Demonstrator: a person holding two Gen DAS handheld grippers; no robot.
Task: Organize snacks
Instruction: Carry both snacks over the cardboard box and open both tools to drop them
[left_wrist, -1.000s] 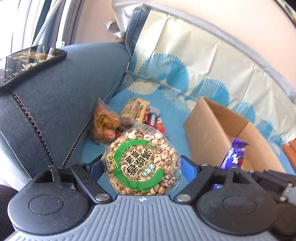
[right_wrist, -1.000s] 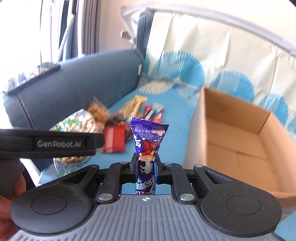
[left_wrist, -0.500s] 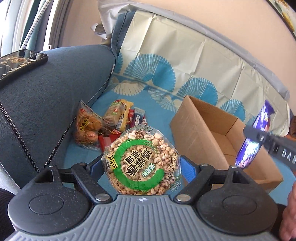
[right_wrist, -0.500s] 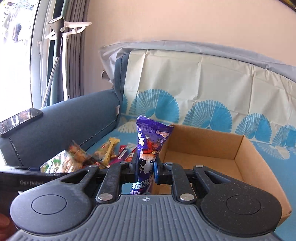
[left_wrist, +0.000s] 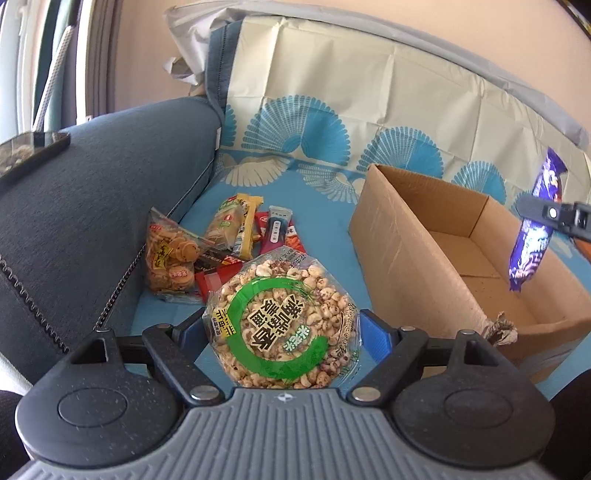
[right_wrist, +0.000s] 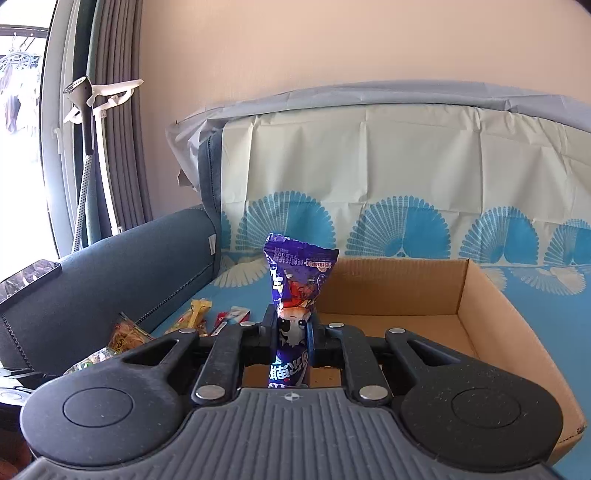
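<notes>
My left gripper (left_wrist: 282, 326) is shut on a round bag of puffed grain with a green ring label (left_wrist: 280, 321), held above the blue sofa cover. My right gripper (right_wrist: 291, 328) is shut on a tall purple snack packet (right_wrist: 297, 280), which stands upright between the pads. In the left wrist view that purple packet (left_wrist: 533, 229) hangs over the far side of the open cardboard box (left_wrist: 391, 240). The cardboard box (right_wrist: 480, 295) looks empty inside and lies just beyond my right gripper.
A pile of loose snacks (left_wrist: 221, 240) lies on the sofa seat left of the box: a biscuit bag (left_wrist: 168, 258), yellow bars and red packets. The dark blue armrest (left_wrist: 92, 206) carries a phone (left_wrist: 29, 151). A garment steamer (right_wrist: 86, 107) stands by the window.
The right gripper has carried the purple packet to the right, from the snack pile to above the box. The left gripper has shifted a little with its grain bag still held.
</notes>
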